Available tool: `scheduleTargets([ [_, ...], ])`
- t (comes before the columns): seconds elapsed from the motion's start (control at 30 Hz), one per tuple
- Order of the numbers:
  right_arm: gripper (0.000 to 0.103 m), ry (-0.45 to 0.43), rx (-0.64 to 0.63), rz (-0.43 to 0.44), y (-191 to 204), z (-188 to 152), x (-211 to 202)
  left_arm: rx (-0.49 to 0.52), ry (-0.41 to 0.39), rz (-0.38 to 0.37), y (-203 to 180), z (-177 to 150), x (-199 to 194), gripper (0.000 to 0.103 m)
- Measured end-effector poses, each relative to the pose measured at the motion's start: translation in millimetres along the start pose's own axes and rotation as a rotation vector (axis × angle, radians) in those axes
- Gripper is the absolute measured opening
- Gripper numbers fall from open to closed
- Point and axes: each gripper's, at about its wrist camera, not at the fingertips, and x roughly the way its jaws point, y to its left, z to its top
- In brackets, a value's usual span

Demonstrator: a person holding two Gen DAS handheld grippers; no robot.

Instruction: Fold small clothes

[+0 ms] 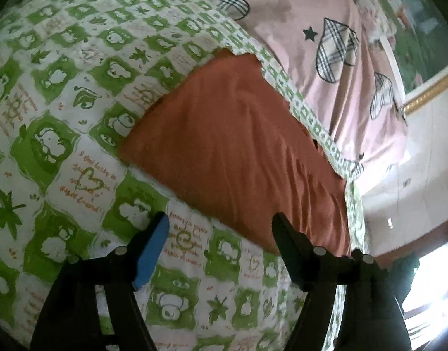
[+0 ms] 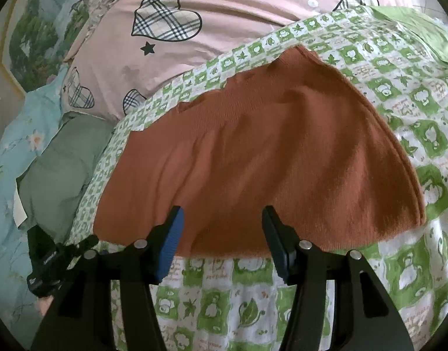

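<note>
A rust-orange knitted garment [image 1: 238, 146] [image 2: 268, 161] lies folded and flat on a green-and-white patterned quilt [image 1: 63, 117] [image 2: 414, 102]. In the left wrist view my left gripper [image 1: 221, 222] is open, and its fingers straddle the garment's near corner from above, touching nothing. One blue pad [image 1: 151, 251] faces inward over the quilt. In the right wrist view my right gripper [image 2: 222, 212] is open too, its tips hanging over the garment's near hem. Nothing is pinched between its fingers.
A pink sheet with plaid hearts [image 1: 297, 8] [image 2: 224, 29] lies beyond the quilt. A grey-green cloth [image 2: 63, 161] and a pale blue floral fabric [image 2: 7, 175] sit at the left. A black object [image 2: 45, 263] lies by the quilt's edge. A framed picture [image 1: 428, 44] stands behind.
</note>
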Motion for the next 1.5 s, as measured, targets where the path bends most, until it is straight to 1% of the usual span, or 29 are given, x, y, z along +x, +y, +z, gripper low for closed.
scheduleTargets([
  [0.1,0.057,-0.001,0.0,0.005,0,0,-3,-0.019,-0.015,-0.001,-1,6,7,0.075],
  [0.3,0.058,0.002,0.004,0.004,-1,0,-4,-0.043,-0.047,0.014,-2,21,19,0.075],
  [0.5,0.058,0.013,0.014,0.005,-4,1,1,-0.046,-0.081,0.036,-3,33,26,0.075],
  [0.6,0.058,0.017,0.018,0.01,-5,3,2,-0.031,-0.104,0.055,-5,41,30,0.072],
  [0.63,0.058,0.018,0.016,0.012,-6,4,3,-0.026,-0.108,0.06,-6,44,31,0.065],
  [0.67,0.058,0.018,0.016,0.015,-6,4,3,-0.014,-0.109,0.064,-9,47,33,0.052],
  [0.7,0.058,0.018,0.016,0.018,-8,6,3,0.001,-0.103,0.066,-11,49,36,0.042],
  [0.73,0.058,0.019,0.016,0.02,-9,7,3,0.02,-0.095,0.079,-14,52,38,0.02],
  [0.77,0.058,0.02,0.017,0.02,-10,9,3,0.044,-0.094,0.097,-18,54,39,0.015],
  [0.83,0.058,0.023,0.018,0.027,-12,13,3,0.088,-0.114,0.096,-28,57,35,0.011],
  [0.87,0.058,0.026,0.018,0.034,-14,16,2,0.132,-0.127,0.099,-38,58,32,0.01],
  [0.93,0.058,0.023,0.016,0.048,-18,24,-1,0.22,-0.153,0.097,-62,57,26,0.008],
  [1.03,0.058,0.014,0.019,0.058,-24,37,-5,0.336,-0.175,0.071,-100,49,22,0.007],
  [1.13,0.058,0.013,0.027,0.071,-32,53,-8,0.438,-0.168,0.028,-135,36,24,0.006],
  [1.23,0.058,0.029,0.042,0.104,-38,67,-5,0.576,-0.148,0.015,-174,11,37,0.006],
  [1.33,0.058,0.065,0.043,0.135,-39,81,5,0.717,-0.099,0.02,-203,-22,65,0.006],
  [1.43,0.058,0.123,0.072,0.217,-39,91,26,0.774,-0.042,0.025,-208,-45,89,0.006],
  [1.47,0.059,0.142,0.082,0.227,-39,93,34,0.784,-0.025,0.032,-208,-52,96,0.006],
  [1.5,0.062,0.169,0.09,0.233,-38,95,44,0.789,-0.011,0.041,-206,-56,101,0.006],
])
